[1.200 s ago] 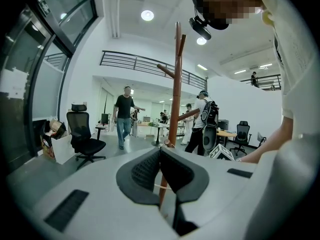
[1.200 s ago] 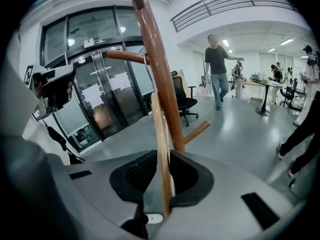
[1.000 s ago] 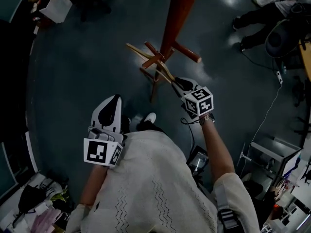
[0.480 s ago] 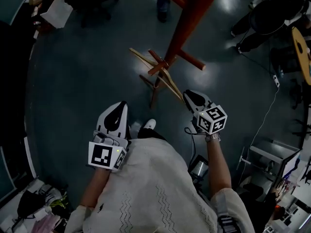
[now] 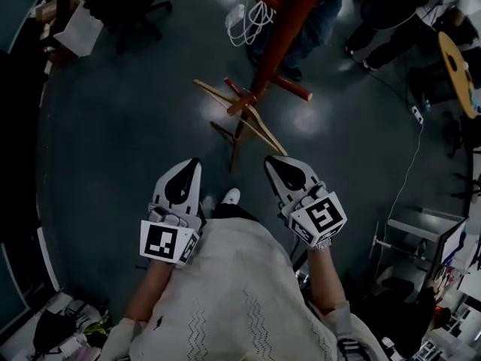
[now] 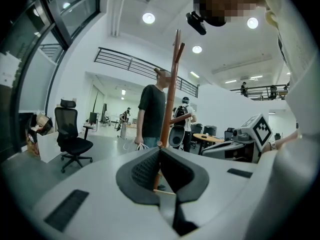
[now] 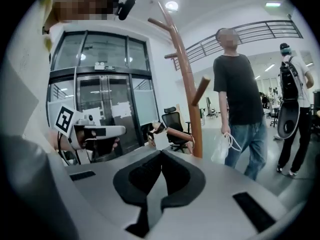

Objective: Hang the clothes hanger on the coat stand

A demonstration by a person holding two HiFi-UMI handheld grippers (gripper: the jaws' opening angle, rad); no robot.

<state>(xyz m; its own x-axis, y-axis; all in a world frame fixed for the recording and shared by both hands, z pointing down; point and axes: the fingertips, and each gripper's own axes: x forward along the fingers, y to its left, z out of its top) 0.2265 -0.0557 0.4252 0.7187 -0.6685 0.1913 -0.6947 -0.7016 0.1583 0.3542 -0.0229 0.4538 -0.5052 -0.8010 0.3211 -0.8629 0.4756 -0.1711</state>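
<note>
The red-brown coat stand rises from the dark floor ahead of me. The light wooden hanger hangs among its lower pegs. My right gripper is shut and empty, a short way below the hanger's right end and clear of it. My left gripper is shut and empty too, lower left of the stand. In the left gripper view the stand's pole stands straight beyond the closed jaws. The right gripper view shows the pole just right of its closed jaws.
A person holding a white bundle stands right behind the stand. A black office chair is off to the left. More people and a round table are at the right. A cable trails across the floor.
My right gripper has drawn back from the hanger's end toward my body, and the hanger stays on the stand. A person with a white bundle has come into view behind the stand.
</note>
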